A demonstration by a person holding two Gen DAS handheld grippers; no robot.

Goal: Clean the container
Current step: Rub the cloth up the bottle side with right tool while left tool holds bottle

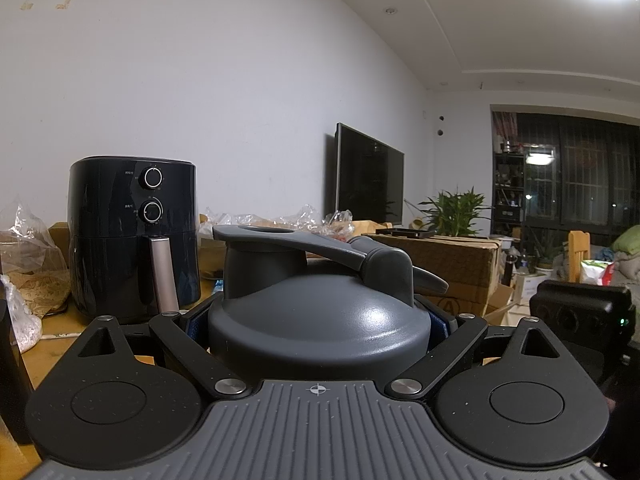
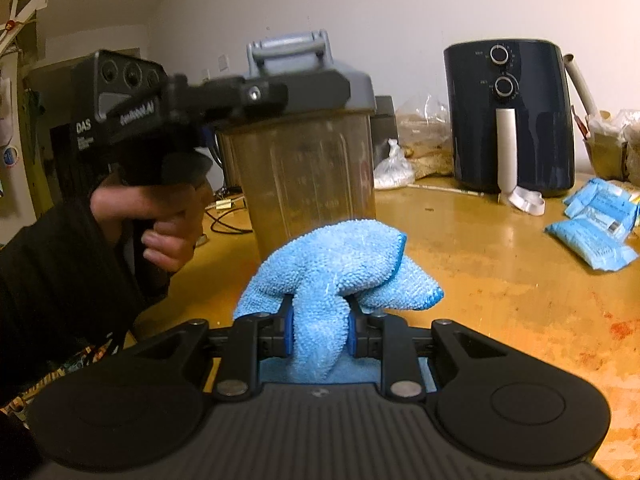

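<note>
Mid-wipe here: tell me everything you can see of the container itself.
The container stands upright on the yellowish wooden table, a translucent, brownish-looking jug with faint measuring marks on its wall. A grey plastic lid caps it, domed, with a raised spout and a hinged flip cap swung open. The left gripper is clamped around the lid's rim. The blue cloth, held in the right gripper, sits just in front of its lower wall; contact is unclear.
</note>
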